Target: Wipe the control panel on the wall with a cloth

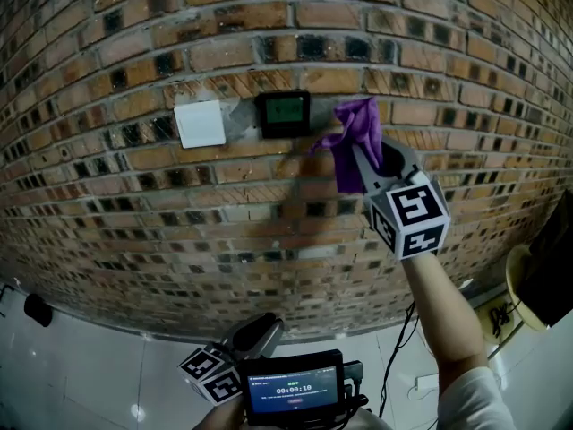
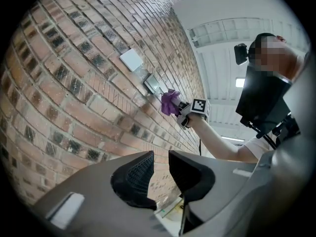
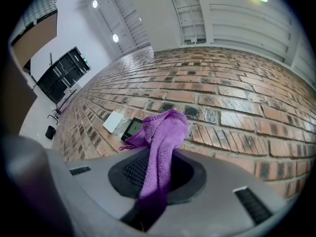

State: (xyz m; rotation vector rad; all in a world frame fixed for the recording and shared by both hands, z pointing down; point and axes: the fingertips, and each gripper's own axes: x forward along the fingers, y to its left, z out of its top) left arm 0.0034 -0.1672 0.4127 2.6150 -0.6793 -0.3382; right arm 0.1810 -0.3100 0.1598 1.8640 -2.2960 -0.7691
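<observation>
A black control panel (image 1: 284,113) with a green screen is set in the brick wall (image 1: 134,231). It also shows as the panel (image 3: 132,128) past my right jaws and as the small panel (image 2: 152,85) far off. My right gripper (image 1: 360,167) is shut on a purple cloth (image 1: 354,137), which is held up just right of the panel, its left corner near the panel's lower right edge. From my right gripper (image 3: 158,174) the cloth (image 3: 163,137) stands up between the jaws. Low down, my left gripper (image 2: 160,174) has its jaws slightly apart, with nothing between them.
A white switch plate (image 1: 199,124) sits left of the panel. Under the left gripper is a device with a timer display (image 1: 294,391). At the right are a yellow round object (image 1: 519,285) and cables (image 1: 398,365) on the pale floor. A black object (image 1: 38,310) lies at the lower left.
</observation>
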